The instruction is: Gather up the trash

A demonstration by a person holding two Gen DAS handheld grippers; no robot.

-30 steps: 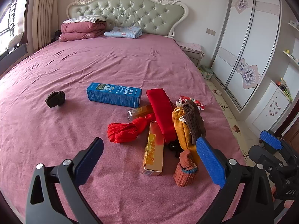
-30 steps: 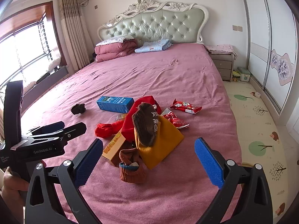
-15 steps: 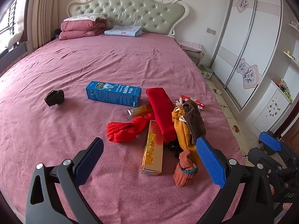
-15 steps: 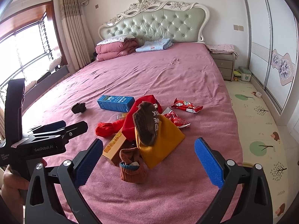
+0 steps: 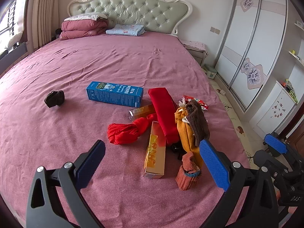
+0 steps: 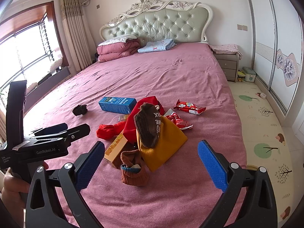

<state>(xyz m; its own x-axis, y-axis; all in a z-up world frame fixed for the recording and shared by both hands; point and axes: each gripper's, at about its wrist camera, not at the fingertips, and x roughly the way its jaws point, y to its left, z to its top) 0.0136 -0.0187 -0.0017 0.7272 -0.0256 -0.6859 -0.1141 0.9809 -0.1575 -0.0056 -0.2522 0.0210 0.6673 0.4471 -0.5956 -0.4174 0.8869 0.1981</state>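
Note:
A heap lies on the pink bed (image 5: 117, 60): a blue box (image 5: 114, 93), an orange box (image 5: 155, 150), a small amber packet (image 5: 141, 111), red snack wrappers (image 6: 189, 107), mixed with red cloth (image 5: 163, 112), a yellow garment (image 6: 163, 144), a brown sock (image 6: 147, 126) and a rust sock (image 6: 134, 170). My left gripper (image 5: 152, 163) is open and empty, above the near edge of the heap. My right gripper (image 6: 152, 163) is open and empty, just short of the rust sock.
A dark balled sock (image 5: 54, 98) lies apart at the left. Folded quilts (image 5: 83, 27) and a blue blanket (image 5: 125, 29) sit at the headboard. A nightstand (image 6: 227, 66), wardrobe (image 5: 252, 43) and patterned floor mat (image 6: 266, 133) are right of the bed.
Both grippers have drifted slightly; the view shifted a little. Nothing on the bed moved and both stay open.

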